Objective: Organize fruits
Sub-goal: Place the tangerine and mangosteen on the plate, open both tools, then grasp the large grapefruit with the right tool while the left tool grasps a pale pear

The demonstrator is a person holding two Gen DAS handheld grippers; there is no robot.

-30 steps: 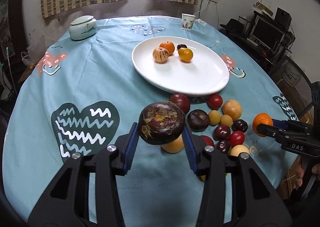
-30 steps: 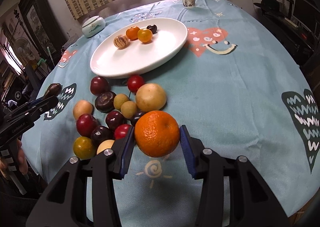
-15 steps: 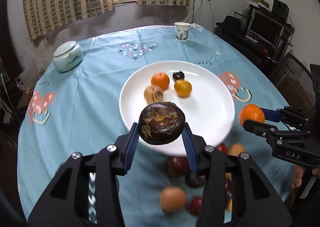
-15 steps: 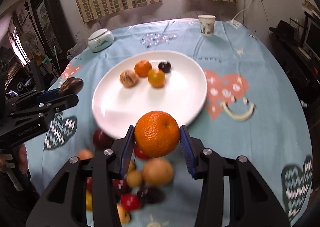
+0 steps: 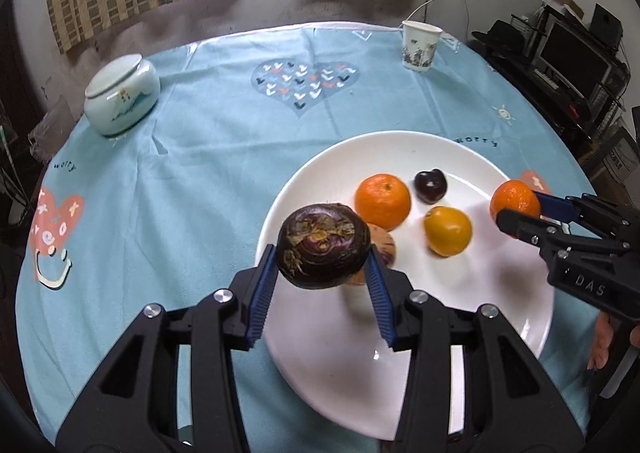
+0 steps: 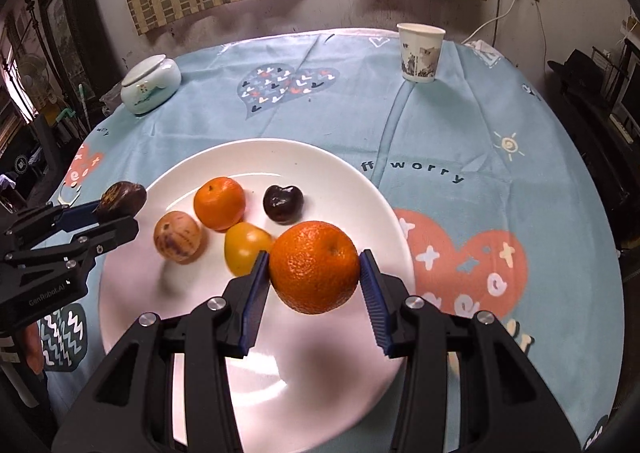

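Observation:
My left gripper is shut on a dark purple round fruit, held above the near left part of the white plate. My right gripper is shut on an orange above the plate's right side. On the plate lie a mandarin, a yellow fruit, a striped brownish fruit and a dark heart-shaped fruit. In the left wrist view the right gripper with its orange shows at the right; the left gripper appears at the left in the right wrist view.
A lidded pale green jar stands at the far left of the blue tablecloth. A paper cup stands at the far right. Electronics and shelves stand beyond the table's right edge. A hand shows under the right gripper.
Both grippers have moved forward from the pile of loose fruit to above the plate, each still holding its fruit. The loose fruits have dropped out of view.

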